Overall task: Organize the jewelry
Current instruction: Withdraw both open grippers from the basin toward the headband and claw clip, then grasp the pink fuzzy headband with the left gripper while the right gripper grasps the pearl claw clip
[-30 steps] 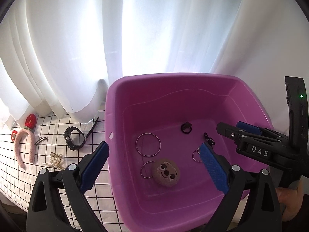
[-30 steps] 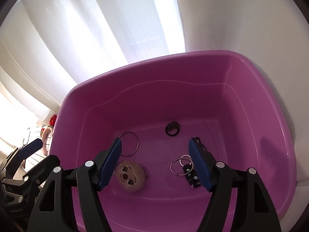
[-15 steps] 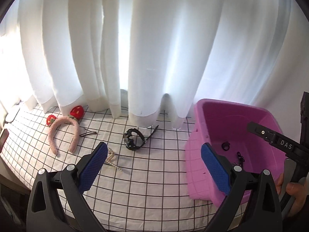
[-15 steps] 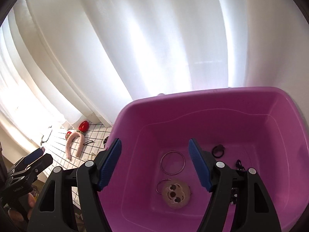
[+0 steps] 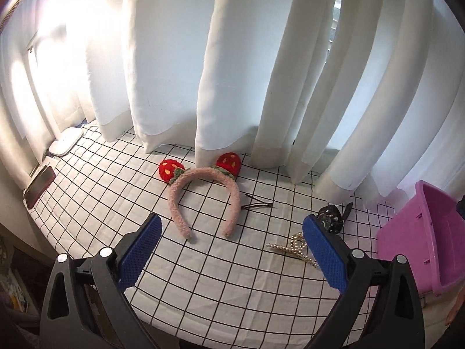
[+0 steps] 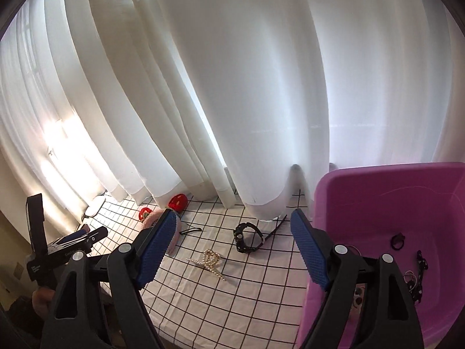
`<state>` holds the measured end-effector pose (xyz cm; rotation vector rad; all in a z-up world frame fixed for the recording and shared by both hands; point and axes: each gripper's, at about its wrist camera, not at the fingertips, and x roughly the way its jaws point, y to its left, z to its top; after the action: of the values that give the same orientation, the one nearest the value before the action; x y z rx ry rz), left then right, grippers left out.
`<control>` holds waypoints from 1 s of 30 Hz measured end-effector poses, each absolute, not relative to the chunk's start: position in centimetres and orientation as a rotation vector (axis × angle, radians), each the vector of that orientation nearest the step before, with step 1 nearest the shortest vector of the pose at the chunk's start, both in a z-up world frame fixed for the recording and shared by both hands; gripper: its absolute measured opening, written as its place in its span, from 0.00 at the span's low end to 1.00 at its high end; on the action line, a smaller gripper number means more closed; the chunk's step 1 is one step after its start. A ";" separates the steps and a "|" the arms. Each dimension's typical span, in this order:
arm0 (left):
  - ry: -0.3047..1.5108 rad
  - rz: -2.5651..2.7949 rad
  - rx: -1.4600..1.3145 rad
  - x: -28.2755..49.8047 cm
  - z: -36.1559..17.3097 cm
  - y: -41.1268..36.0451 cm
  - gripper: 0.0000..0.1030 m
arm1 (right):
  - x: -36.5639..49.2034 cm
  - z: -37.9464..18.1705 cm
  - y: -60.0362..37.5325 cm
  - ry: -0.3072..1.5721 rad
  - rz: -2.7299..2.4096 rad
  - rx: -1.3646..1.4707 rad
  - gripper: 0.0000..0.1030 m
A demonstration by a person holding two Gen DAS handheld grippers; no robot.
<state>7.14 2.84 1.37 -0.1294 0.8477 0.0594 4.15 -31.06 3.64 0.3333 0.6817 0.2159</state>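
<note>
A pink fluffy headband (image 5: 203,174) with red strawberry ears lies on the checked cloth, straight ahead of my left gripper (image 5: 231,223), which is open and empty. Right of the headband lie a thin brown hair pin (image 5: 258,205), a pearl clip (image 5: 293,248) and a black watch (image 5: 330,219). The purple bin (image 5: 421,232) stands at the right edge. My right gripper (image 6: 234,215) hovers over the cloth, jaws opening, nothing between them. The watch (image 6: 247,238) and pearl clip (image 6: 209,261) lie ahead of it. The bin (image 6: 377,203) at its right holds a black ring (image 6: 396,240) and small chains.
White curtains (image 5: 232,72) hang down onto the back of the table. A white flat device (image 5: 65,145) and a red-cased phone (image 5: 39,186) lie at the far left. The table's front edge runs just below both grippers. The left gripper (image 6: 72,238) shows at the left.
Both grippers have swung left, away from the bin's inside and over the checked cloth. The left one now faces the headband. The right one has lifted out of the bin and widened.
</note>
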 end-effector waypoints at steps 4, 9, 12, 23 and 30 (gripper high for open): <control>0.850 0.062 -0.112 9.2 0.2 7.9 0.93 | 4.2 2.7 -25.8 0.702 0.187 0.322 0.76; 0.908 0.039 -0.098 11.9 -3.1 13.3 0.93 | 5.3 0.0 -20.9 0.777 0.121 0.363 0.76; 0.946 0.041 -0.078 13.2 -5.2 15.3 0.93 | 5.7 -2.0 -18.8 0.808 0.084 0.389 0.76; 1.019 0.007 -0.095 17.5 -11.7 15.5 0.93 | 9.3 -9.7 -14.7 0.946 0.024 0.370 0.76; 1.011 -0.015 -0.088 19.4 -15.0 14.4 0.93 | 11.0 -13.9 -13.5 0.962 -0.002 0.355 0.76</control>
<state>19.42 14.38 -15.01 -0.0876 1.0114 -0.0150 10.99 -13.47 -13.93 0.3547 0.9619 -0.0021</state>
